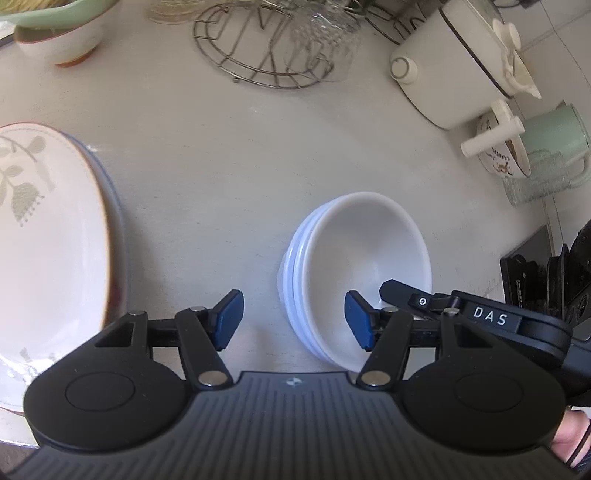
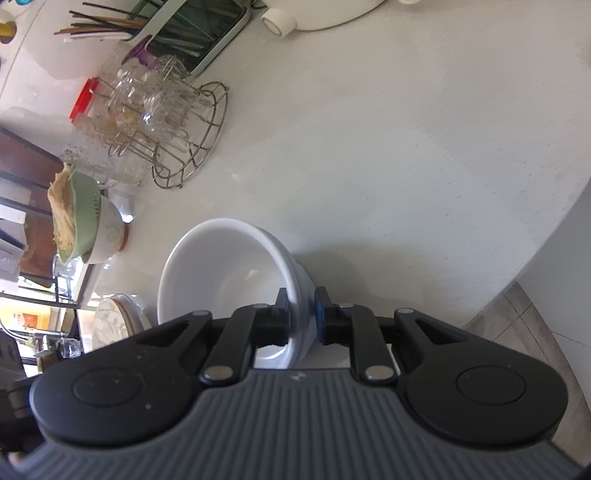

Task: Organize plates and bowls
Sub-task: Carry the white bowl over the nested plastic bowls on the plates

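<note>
A stack of white bowls stands on the pale countertop, low and right of centre in the left wrist view. The left gripper hangs above the stack's near edge with its blue pads spread wide and touching nothing: one pad is over bare counter to the left of the bowls, the other over the bowls' lower rim. From the right edge of that view the right gripper reaches in, its black finger lying inside the top bowl.

In the right wrist view the right gripper is clamped on the near rim and wall of the bowl stack, one finger inside the top bowl and the blue-padded one against the outer wall; the stack sits at lower centre of the frame.

At the left edge of the left wrist view a plate with a leaf pattern lies on top of at least one other plate, well apart from the bowls. At upper left a green colander sits in a white bowl. A wire glass rack with clear glasses is at top centre, and a cream lidded pot at upper right, with a pale green mug just below it.
</note>
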Demonstrator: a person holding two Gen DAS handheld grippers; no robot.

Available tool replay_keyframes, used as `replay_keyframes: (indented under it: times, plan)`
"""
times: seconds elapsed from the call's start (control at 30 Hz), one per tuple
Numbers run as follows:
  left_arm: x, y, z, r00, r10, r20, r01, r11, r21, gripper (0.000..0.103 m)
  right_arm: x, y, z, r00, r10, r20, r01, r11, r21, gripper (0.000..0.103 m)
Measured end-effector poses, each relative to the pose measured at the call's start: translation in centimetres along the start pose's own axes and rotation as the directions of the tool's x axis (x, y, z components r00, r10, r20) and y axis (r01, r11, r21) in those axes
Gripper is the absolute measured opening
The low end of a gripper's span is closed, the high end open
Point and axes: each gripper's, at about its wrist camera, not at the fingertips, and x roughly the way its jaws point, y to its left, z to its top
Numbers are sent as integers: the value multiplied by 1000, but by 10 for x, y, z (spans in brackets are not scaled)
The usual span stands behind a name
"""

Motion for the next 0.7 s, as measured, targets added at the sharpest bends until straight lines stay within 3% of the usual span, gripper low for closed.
replay_keyframes:
  times: [0.27, 0.37, 0.53, 0.7]
  plan:
    - [19, -19, -2, 999, -17, -32, 17, 1000, 23, 62, -9, -11, 3, 1000, -10, 6, 10, 1000, 1, 16]
    - [25, -20, -3, 999, -17, -38, 18, 1000, 8, 54, -9, -14, 3, 1000, -5, -9, 6, 1000, 9, 16]
    - [34, -12, -7, 998, -20, -54, 18, 999, -36, 31, -7, -16, 0, 1000, -10, -20, 10, 1000, 0, 16]
    - [36, -13, -8, 999, 7, -41, -8, 1000, -16, 27, -5, -18, 3, 999, 20, -32, -21, 1000, -19, 17]
